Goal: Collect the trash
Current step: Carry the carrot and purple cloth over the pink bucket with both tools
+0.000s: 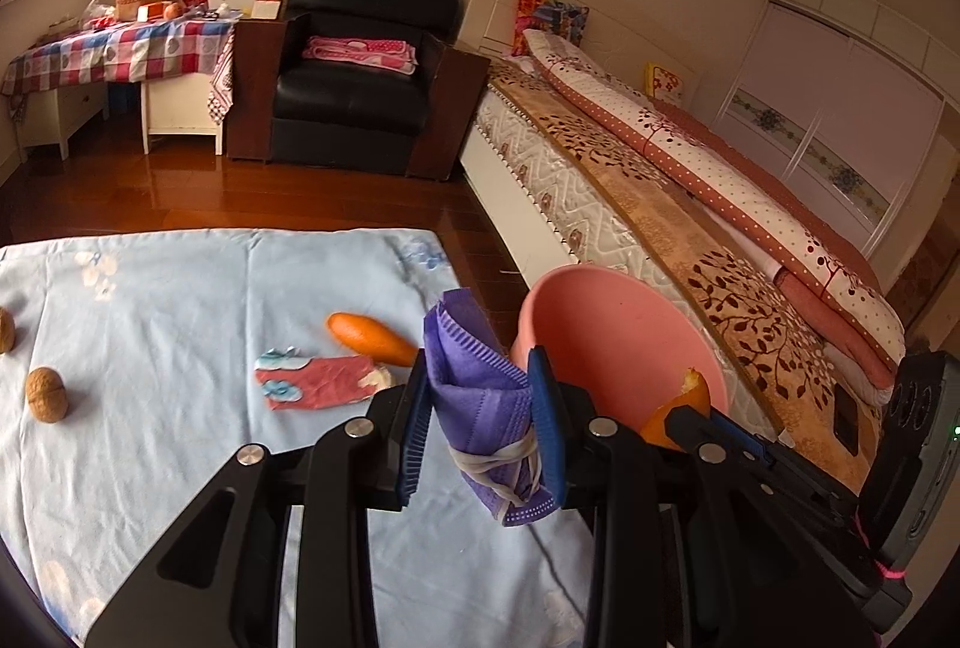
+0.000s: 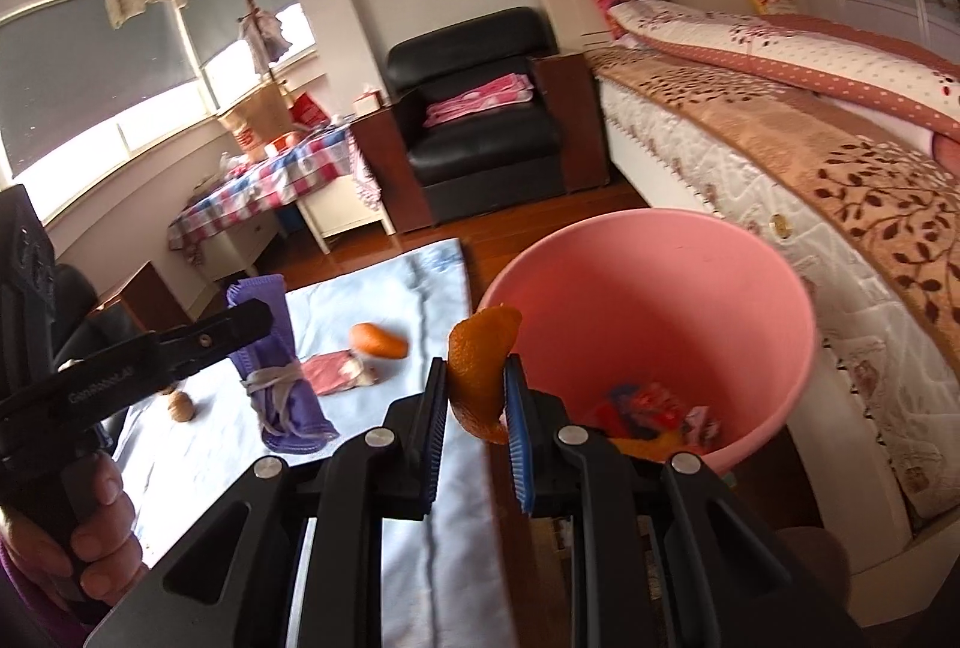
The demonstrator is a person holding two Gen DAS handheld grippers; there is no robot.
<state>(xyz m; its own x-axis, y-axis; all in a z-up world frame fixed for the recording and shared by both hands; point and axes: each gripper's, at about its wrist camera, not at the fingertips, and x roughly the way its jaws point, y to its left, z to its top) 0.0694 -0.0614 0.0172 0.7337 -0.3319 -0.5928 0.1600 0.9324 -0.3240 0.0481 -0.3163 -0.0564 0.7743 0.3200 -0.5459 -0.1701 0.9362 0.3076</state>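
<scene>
The left claw [image 1: 483, 408] is clamped on a folded purple face mask [image 1: 480, 384] at lower centre of its view. The right claw [image 2: 477, 396] pinches a curl of orange peel [image 2: 480, 366], its jaws nearly together. Just beyond both, right of centre, stands the pink bin [image 2: 744, 324] with wrappers at its bottom. Left of it a pale blue cloth [image 1: 180, 288] carries another orange peel [image 1: 369, 336], a red wrapper [image 1: 318, 378] and a walnut [image 1: 47, 393]

The pink bin [image 2: 648, 288] hides part of its own litter; wrappers [image 2: 648, 408] there blur beyond reading.
</scene>
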